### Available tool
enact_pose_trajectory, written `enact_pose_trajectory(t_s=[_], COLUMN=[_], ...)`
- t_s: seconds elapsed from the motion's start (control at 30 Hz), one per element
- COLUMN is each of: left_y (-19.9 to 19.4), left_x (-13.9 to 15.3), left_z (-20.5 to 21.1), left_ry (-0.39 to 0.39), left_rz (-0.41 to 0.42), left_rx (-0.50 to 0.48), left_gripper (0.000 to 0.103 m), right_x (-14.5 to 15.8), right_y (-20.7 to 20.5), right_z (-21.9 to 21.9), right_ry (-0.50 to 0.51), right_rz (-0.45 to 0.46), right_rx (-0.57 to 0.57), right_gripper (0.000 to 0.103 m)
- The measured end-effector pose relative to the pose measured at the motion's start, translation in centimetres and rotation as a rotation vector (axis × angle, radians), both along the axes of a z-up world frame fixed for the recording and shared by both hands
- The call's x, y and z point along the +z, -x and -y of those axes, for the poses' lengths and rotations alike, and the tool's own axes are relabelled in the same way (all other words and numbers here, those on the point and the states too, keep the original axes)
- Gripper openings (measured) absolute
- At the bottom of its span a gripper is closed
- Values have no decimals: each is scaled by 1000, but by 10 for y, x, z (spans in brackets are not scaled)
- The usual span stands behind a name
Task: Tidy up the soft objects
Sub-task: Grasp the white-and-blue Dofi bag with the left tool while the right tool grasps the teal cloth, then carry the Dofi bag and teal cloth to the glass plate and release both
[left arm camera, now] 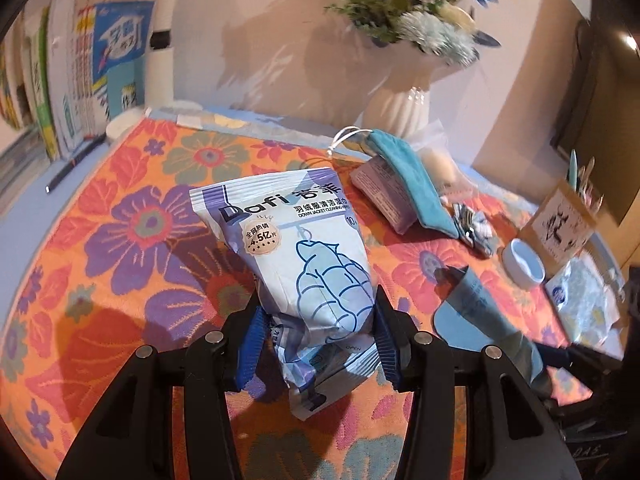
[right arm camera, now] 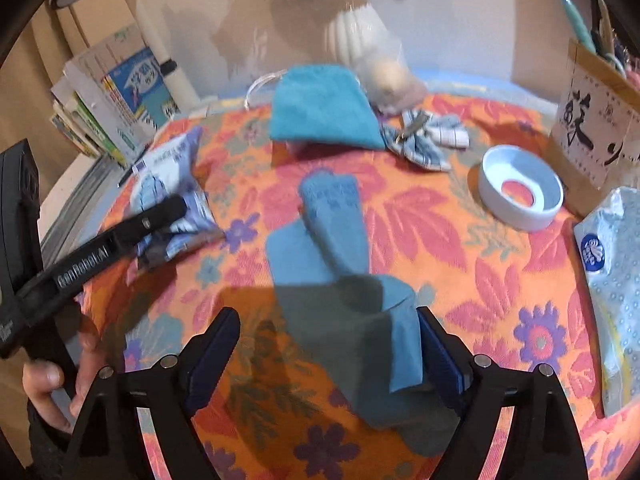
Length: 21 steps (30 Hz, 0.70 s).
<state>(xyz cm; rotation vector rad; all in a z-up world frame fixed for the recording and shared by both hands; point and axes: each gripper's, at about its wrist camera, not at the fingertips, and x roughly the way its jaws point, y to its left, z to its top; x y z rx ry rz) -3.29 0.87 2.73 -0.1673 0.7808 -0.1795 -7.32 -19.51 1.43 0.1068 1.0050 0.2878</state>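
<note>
Wipes packet [left arm camera: 304, 256] sits clamped between the pads of the left hand-held gripper [left arm camera: 318, 344]. Right hand-held gripper [right arm camera: 326, 360] stands released, its spread jaws flanking a blue sock [right arm camera: 340, 248] on the floral tabletop [right arm camera: 460, 280].

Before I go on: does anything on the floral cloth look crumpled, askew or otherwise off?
Yes. The blue-and-white wet-wipe pouch is crushed at its lower end, where the left claw is shut on it. The folded grey-blue sock lies skewed between the open pads of the right claw. Nothing looks spilled or torn.
</note>
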Motion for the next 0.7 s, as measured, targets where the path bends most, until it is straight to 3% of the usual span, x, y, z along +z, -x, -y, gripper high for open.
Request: enact_pose_trajectory(t_s=[0.07, 0.1, 0.13, 0.17, 0.3, 0.43, 0.7], left_y=[1, 2, 2, 3, 7, 13, 23], left_x=[1, 2, 2, 4, 12, 37, 108], left_z=[5, 7, 9, 11, 19, 42, 100], left_ry=[-18, -27, -35, -43, -11, -15, 22], left_rz=[4, 6, 7, 7, 2, 43, 162], left_rx=[-21, -27, -32, -38, -73, -118, -238], left_gripper=[46, 46, 46, 46, 46, 46, 46], right_x=[0, 1, 1, 1, 9, 36, 117], right_y=[-4, -6, -9, -12, -14, -3, 21], right_z=[-2, -4, -6, -7, -3, 3, 60], right_ry=[13, 24, 47, 56, 4, -6, -64], right_rz=[19, 24, 34, 40, 55, 146, 346], right_rx=[-21, -28, -33, -34, -31, -26, -126], right_gripper=[51, 43, 27, 17, 13, 13, 13])
